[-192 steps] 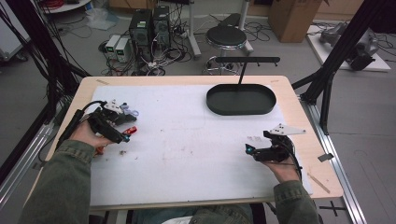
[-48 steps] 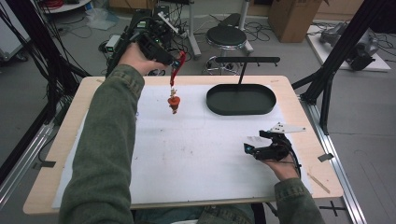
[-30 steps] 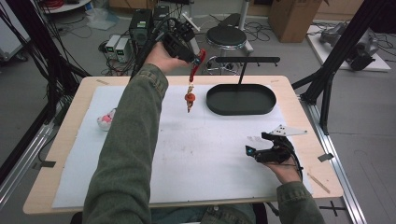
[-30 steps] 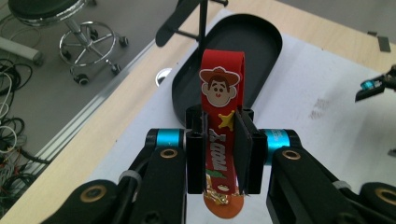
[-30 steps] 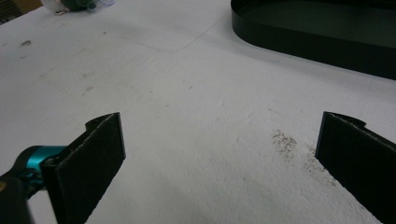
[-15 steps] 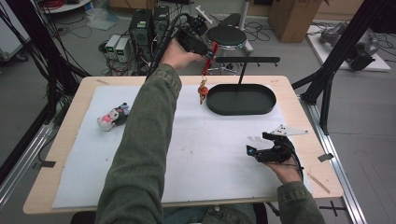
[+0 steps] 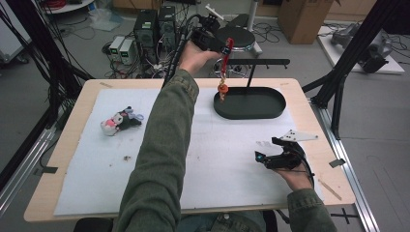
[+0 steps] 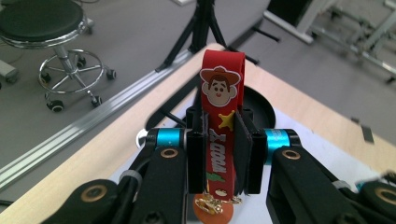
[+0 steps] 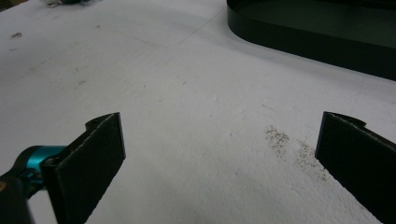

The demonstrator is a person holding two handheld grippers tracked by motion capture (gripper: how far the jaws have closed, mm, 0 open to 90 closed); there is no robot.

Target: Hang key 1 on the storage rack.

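My left gripper (image 7: 224,48) is raised high beyond the table's far edge and is shut on a red rubber keychain strap (image 7: 227,52) with a cartoon cowboy face (image 8: 220,86). The strap's gold clasp and orange charm (image 7: 222,90) dangle over the left end of the black oval tray (image 7: 251,103). In the left gripper view the strap (image 8: 217,140) stands pinched between the two pads, the tray below it. My right gripper (image 7: 263,151) rests on the white mat near the front right, jaws wide open with nothing between them (image 9: 219,154).
A small plush toy (image 7: 119,122) lies on the mat's left side. A black T-shaped stand (image 7: 254,67) rises behind the tray. The white mat (image 7: 217,159) covers most of the wooden table. A stool and computer boxes stand on the floor beyond.
My left arm has carried the dangling keychain rightward from mid-table to above the tray's left end. The right gripper has stayed put.
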